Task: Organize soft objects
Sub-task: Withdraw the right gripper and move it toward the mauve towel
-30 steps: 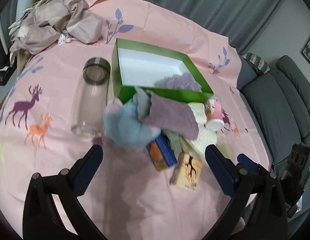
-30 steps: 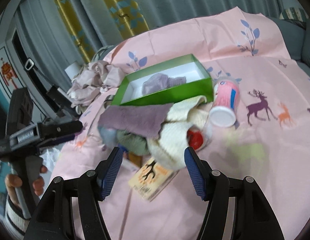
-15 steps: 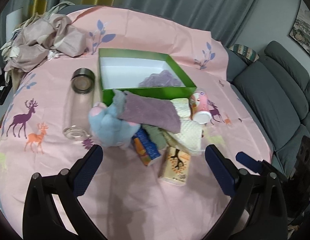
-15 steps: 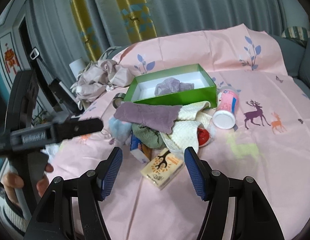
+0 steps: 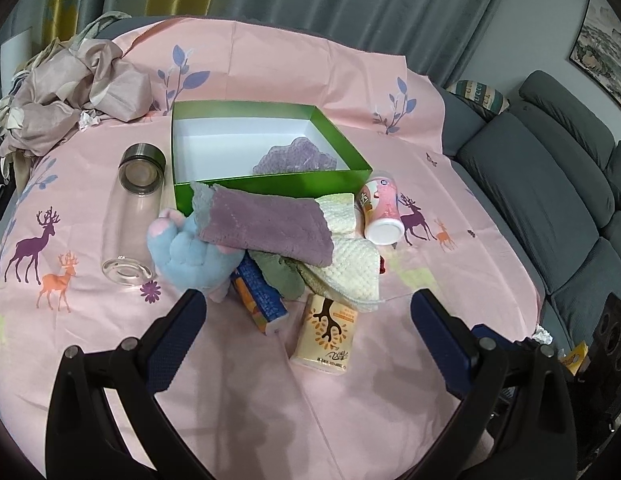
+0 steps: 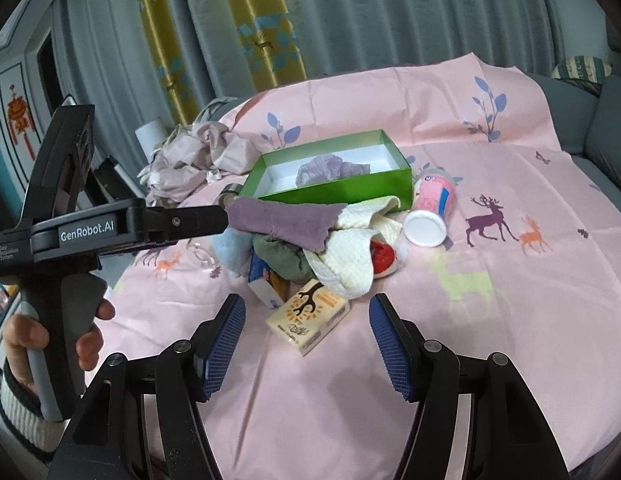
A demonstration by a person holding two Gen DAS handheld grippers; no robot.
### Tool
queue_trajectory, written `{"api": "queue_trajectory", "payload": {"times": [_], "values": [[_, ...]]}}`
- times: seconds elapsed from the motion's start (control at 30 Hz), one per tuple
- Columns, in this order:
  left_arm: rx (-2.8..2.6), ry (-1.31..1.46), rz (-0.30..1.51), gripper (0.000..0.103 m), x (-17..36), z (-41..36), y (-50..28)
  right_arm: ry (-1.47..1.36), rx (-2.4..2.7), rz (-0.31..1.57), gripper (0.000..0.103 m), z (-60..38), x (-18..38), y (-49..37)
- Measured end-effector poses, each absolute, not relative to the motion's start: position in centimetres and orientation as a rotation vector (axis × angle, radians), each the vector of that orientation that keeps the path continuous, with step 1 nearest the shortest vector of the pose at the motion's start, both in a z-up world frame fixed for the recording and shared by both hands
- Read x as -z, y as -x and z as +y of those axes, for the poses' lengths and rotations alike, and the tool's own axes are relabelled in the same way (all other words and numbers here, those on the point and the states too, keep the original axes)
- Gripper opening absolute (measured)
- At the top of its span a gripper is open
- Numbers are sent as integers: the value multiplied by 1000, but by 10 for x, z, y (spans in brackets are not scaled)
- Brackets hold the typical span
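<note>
A green box (image 5: 270,186) stands on the pink cloth with a lilac cloth (image 5: 298,158) in its near right corner. In front of it lies a pile: a purple towel (image 5: 266,224) on top, a blue plush toy (image 5: 190,252), a cream waffle cloth (image 5: 350,264) and a green cloth (image 5: 282,276). My left gripper (image 5: 306,300) hangs open above the pile's near edge, holding nothing. My right gripper (image 6: 307,304) is open too, short of the pile (image 6: 294,224), with the left gripper (image 6: 218,220) at its left.
A glass bottle (image 5: 132,208) lies left of the box and a pink cup (image 5: 382,208) lies right of it. A blue-orange carton (image 5: 258,292), a tissue pack (image 5: 326,332) and a red item (image 6: 384,258) lie by the pile. Crumpled beige fabric (image 5: 70,92) sits back left, a grey sofa (image 5: 550,184) at right.
Both grippers have drawn back from the pile, which now looks smaller and farther away. The views have also rolled level. Nothing on the cloth has moved and both stay open.
</note>
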State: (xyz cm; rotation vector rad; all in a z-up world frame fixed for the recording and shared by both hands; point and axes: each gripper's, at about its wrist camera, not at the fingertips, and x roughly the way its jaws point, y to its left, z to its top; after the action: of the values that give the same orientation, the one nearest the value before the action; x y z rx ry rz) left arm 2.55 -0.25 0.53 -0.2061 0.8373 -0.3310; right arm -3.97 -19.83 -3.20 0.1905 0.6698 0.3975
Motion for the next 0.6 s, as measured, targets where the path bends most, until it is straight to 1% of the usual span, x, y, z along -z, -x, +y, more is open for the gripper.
{"api": "queue_trajectory", "payload": {"times": [0.4, 0.6], "values": [[310, 186, 836, 102, -2, -2, -21, -194, -415, 658, 65, -197, 37, 40], [317, 215, 836, 102, 3, 13, -23, -186, -436, 672, 65, -190, 44, 32]]}}
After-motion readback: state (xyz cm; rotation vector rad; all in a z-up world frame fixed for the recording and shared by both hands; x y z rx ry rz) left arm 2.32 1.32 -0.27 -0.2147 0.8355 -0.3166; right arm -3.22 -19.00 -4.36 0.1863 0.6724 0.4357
